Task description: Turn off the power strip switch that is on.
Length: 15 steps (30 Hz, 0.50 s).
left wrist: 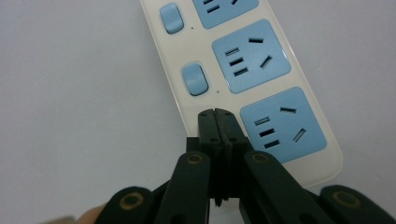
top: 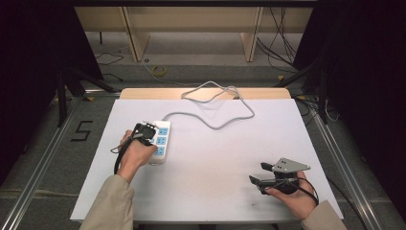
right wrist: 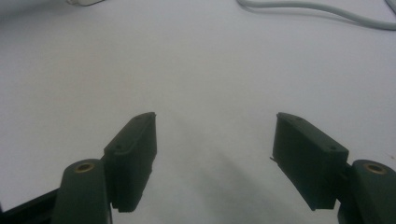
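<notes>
At the near end of the white plastic power strip with blue sockets [left wrist: 243, 84], left gripper [left wrist: 215, 114] with jaws pressed fully together, tips set down on the strip's edge where a third blue rocker switch would sit, presumably to push it. Farther up, two blue rocker switches [left wrist: 194, 80] untouched. Well apart on the white table [top: 215, 158], right gripper [right wrist: 215, 154] with jaws wide, empty, apparently idle. Beyond, grey cord [top: 210, 103] looped toward the far edge.

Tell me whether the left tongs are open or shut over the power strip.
Shut. In the left gripper view the left tongs have both jaws pressed together, nothing between them, with the tips over the power strip where its nearest switch would sit.
</notes>
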Each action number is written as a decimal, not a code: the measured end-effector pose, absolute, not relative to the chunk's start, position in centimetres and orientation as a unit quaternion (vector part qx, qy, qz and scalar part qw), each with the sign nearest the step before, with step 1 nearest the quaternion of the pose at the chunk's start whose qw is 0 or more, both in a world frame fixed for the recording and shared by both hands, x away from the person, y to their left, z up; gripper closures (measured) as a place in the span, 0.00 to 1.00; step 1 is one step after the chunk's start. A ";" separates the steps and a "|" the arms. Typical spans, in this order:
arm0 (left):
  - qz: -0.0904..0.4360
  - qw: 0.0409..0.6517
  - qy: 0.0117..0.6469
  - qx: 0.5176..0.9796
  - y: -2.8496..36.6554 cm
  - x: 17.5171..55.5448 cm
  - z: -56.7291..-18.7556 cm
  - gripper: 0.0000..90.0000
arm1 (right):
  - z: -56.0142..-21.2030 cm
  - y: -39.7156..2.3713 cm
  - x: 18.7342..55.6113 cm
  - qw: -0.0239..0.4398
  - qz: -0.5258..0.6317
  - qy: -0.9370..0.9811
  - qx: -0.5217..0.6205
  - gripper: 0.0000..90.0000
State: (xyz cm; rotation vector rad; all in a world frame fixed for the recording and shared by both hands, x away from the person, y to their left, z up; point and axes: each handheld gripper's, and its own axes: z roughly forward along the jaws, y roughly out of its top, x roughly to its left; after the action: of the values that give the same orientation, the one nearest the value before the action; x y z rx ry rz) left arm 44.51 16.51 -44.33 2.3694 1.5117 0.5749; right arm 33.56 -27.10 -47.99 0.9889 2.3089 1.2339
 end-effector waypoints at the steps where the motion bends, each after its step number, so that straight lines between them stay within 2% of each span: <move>1: 0.198 0.136 0.521 0.819 16.5 44.5 -44.3 1.00 | -48.0 -27.1 33.5 0.170 0.434 0.813 0.349 0.35; 15: 0.195 0.141 0.517 0.821 16.7 44.5 -44.3 1.00 | -47.9 -27.1 33.5 0.172 0.434 0.812 0.349 0.35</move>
State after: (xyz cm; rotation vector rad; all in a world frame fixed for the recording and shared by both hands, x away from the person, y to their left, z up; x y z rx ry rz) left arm 44.51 16.74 -44.30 2.3709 1.4940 0.5633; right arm 33.55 -27.13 -47.95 0.9919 2.3059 1.2329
